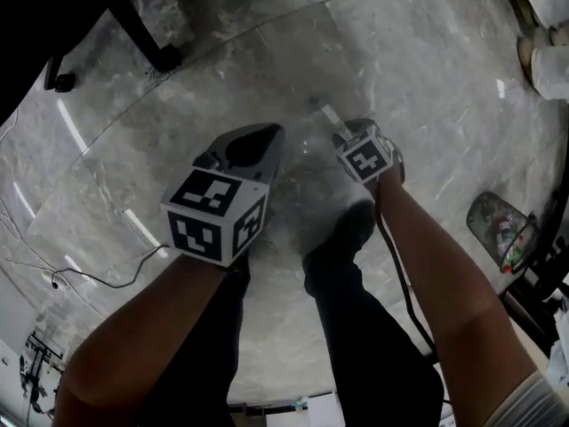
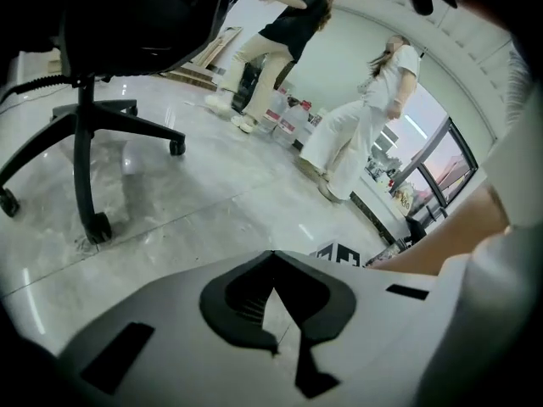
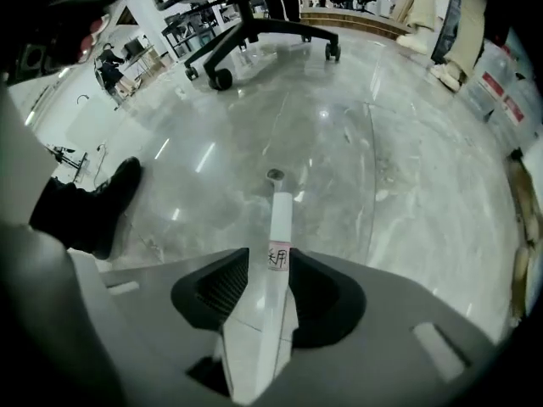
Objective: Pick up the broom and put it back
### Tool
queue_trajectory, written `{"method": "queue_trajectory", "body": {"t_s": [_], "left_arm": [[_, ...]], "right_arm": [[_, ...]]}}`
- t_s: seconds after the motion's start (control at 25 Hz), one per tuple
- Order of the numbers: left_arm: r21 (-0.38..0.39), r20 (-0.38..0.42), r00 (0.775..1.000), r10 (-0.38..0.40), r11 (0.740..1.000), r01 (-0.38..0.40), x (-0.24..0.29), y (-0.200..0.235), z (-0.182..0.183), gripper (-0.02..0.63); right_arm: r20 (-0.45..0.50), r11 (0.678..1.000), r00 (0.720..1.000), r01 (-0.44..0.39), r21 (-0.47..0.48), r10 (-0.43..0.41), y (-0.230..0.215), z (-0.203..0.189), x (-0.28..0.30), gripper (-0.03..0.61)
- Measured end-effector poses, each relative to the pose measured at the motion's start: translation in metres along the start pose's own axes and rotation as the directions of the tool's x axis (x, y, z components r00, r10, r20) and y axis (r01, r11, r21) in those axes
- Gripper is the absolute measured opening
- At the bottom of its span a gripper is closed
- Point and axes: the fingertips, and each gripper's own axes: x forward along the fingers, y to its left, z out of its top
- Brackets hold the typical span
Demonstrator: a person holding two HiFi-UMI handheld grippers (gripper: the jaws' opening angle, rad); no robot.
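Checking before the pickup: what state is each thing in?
left gripper: shut, empty.
right gripper: open, clamping nothing.
broom handle: between the right jaws, not clamped.
office chair: upright on its castors.

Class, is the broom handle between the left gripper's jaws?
No, the left gripper has its jaws together with nothing between them.

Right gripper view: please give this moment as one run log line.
right gripper: open | broom handle: between its jaws, not clamped | left gripper: shut, empty
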Motion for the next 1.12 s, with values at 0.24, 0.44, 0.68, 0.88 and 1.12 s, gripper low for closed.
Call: {"method": "queue_trajectory", "body": {"t_s": [0.24, 0.44, 0.68, 0.88, 1.12], "left_arm": [[0.011, -0.003, 1.000, -0.012, 1.000, 0.012, 0.005, 0.026, -0.016, 0.005], [-0.001, 0.009, 1.000, 0.016, 1.000, -0.016, -0.002, 0.034, -0.015, 0.005], [-0.077, 0.075, 0.996, 0.056, 0.996, -0.051, -0.045, 0.003, 0.022, 0.005], [-0.119, 0.134, 0.986, 0.095, 0.990, -0.079, -0.126, -0.040, 0.085, 0.005], [-0.135, 0.228, 0.962, 0.150, 0.983, -0.122, -0.232, -0.074, 0.186, 0.005]], "right_arm": [[-0.016, 0.998, 0.998, 0.058, 0.011, -0.058, -0.011, -0.003, 0.037, 0.132], [0.008, 0.997, 0.997, 0.077, -0.004, -0.077, -0.006, -0.002, 0.029, 0.092], [0.112, 0.997, 0.990, 0.082, 0.004, -0.082, 0.015, 0.030, -0.056, 0.087], [0.267, 0.997, 0.963, 0.057, -0.045, -0.043, 0.041, 0.097, -0.201, 0.089], [0.447, 0.995, 0.895, 0.038, -0.091, 0.007, 0.075, 0.203, -0.384, 0.086]]}}
